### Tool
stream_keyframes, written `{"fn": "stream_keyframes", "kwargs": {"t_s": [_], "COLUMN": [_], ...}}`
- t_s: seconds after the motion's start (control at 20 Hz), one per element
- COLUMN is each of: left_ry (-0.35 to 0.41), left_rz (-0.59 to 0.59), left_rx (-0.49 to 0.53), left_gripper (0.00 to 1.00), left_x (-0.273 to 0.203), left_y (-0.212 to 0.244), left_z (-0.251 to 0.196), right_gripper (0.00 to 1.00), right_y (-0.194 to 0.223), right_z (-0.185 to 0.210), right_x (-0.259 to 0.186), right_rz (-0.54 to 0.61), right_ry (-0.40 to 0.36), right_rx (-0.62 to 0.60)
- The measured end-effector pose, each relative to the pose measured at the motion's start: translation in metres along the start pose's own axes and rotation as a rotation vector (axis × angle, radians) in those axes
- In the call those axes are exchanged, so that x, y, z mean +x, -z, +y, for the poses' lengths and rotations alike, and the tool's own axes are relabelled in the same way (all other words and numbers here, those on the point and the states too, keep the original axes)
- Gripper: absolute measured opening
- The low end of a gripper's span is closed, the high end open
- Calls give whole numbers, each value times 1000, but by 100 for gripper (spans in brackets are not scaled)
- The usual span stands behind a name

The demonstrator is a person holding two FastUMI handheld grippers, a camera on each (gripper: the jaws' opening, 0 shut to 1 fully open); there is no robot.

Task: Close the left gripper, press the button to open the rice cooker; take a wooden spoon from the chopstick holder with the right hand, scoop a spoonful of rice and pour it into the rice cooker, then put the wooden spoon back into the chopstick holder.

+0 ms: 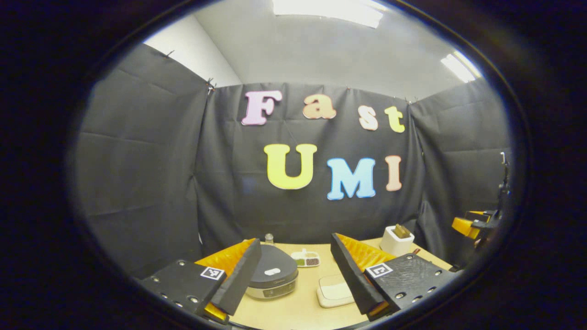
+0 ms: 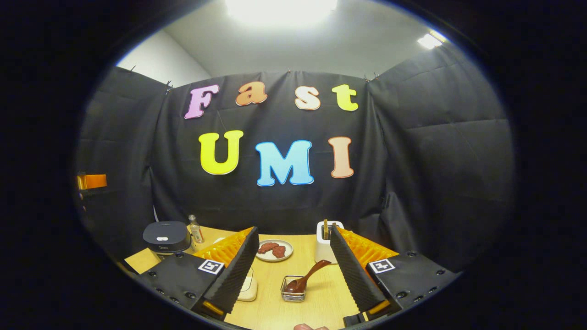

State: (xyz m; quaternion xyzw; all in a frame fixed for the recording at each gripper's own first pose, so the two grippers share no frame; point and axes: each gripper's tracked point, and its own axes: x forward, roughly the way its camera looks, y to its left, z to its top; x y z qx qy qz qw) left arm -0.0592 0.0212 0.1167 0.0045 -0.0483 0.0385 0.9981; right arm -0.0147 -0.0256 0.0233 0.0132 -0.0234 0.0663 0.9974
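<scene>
The rice cooker (image 1: 271, 275) stands lid down on the wooden table, a pale button (image 1: 272, 271) on its dark lid. My left gripper (image 1: 296, 243) hangs open just in front of it, its left finger overlapping the cooker's side. The white chopstick holder (image 1: 396, 240) stands back right with wooden handles in it. Seen from the right gripper view, the cooker (image 2: 166, 237) is far left and the holder (image 2: 324, 245) is ahead. A dark wooden spoon (image 2: 306, 276) rests with its bowl in a small square container (image 2: 293, 289). My right gripper (image 2: 293, 236) is open and holds nothing.
A plate (image 2: 274, 250) with red pieces lies mid-table, and a small bottle (image 2: 196, 229) stands beside the cooker. A flat white pad (image 1: 335, 291) and a divided dish (image 1: 306, 259) lie near the cooker. A person's fingertip (image 2: 312, 327) shows at the bottom edge.
</scene>
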Motion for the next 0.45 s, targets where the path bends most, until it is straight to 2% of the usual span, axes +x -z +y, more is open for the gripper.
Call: {"fn": "stream_keyframes", "kwargs": {"t_s": [0.05, 0.1, 0.25, 0.45], "left_ry": [-12, -33, -61, -119], "left_rz": [-8, -1, 25, 63], "left_rx": [6, 4, -39, -64], "left_gripper": [98, 99, 99, 98], "left_x": [-10, -18, -34, -48], "left_y": [-3, 0, 14, 35], "left_z": [5, 9, 14, 31], "right_gripper": [94, 99, 98, 98], "right_y": [0, 0, 3, 2], "right_z": [-1, -4, -10, -6], "right_x": [-4, -6, -2, 10], "right_rz": [-1, -1, 6, 21], "right_ry": [1, 10, 29, 10], "right_rx": [13, 19, 11, 9]}}
